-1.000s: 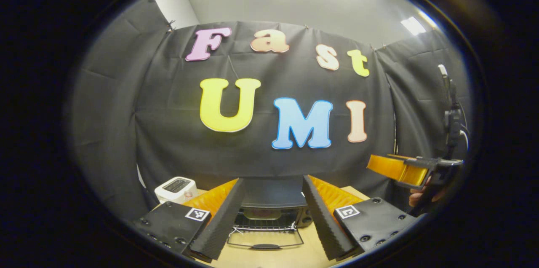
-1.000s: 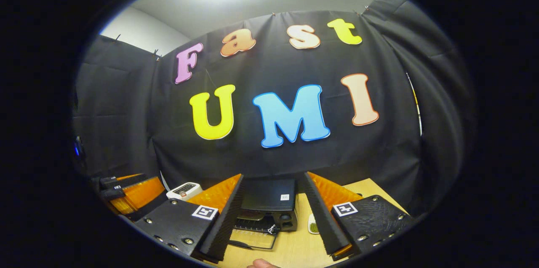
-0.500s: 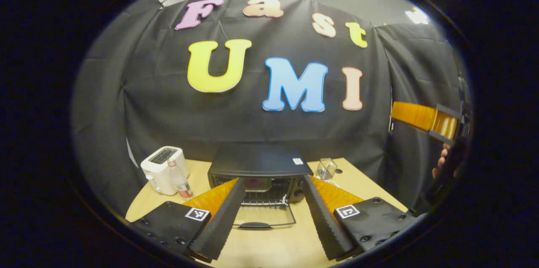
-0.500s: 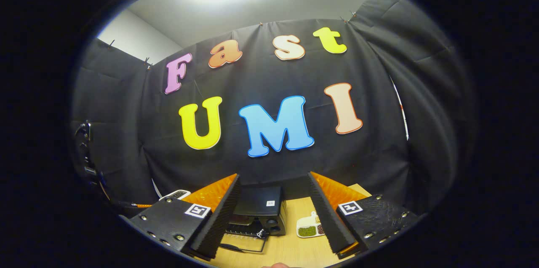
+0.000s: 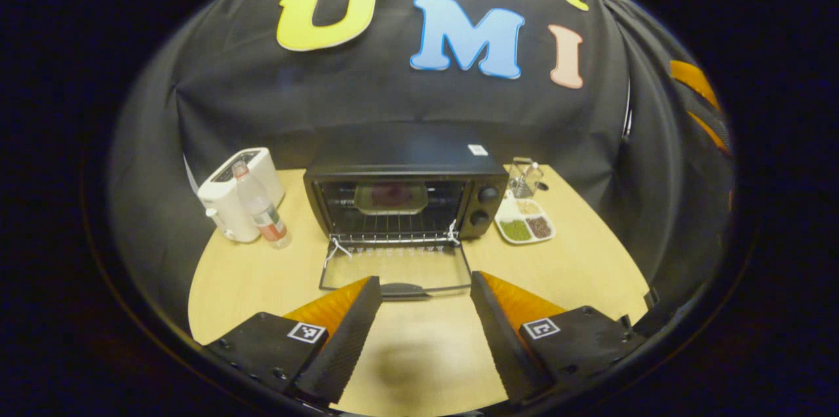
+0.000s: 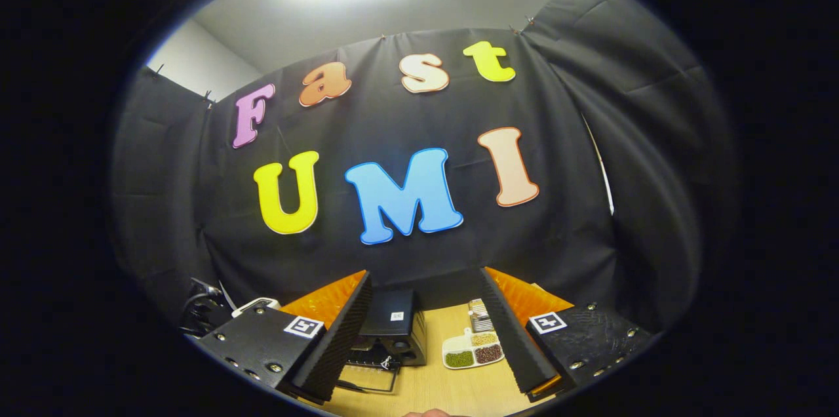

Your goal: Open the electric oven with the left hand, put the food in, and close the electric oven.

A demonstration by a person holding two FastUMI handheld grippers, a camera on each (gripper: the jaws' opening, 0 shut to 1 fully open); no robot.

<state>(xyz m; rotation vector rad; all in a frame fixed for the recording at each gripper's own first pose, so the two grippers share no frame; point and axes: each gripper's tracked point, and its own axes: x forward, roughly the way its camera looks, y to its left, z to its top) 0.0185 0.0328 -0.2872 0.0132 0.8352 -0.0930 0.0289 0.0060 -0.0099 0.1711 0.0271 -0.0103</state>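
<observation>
the left gripper (image 5: pixel 426 292) now looks down on the table (image 5: pixel 590 273), where a second ago it faced mostly the booth wall; its fingers stand wide apart, holding nothing, just short of the handle of the oven door (image 5: pixel 396 267), which lies folded down flat. the oven (image 5: pixel 403 197) sits at the back of the table with a tray of food (image 5: pixel 391 197) already resting on the rack inside. the right gripper (image 6: pixel 423 332) has swung a little to the right over the same second, so the sectioned dish (image 6: pixel 472 351) beside the oven now sits between its spread, empty fingers (the dish appears untouched, well ahead of the tips). a toaster (image 5: pixel 239 191) and a bottle (image 5: pixel 260 207) stand to the oven's left. with the door open and food on the rack, the left gripper's tilt toward the handle suggests the closing step is what remains.
</observation>
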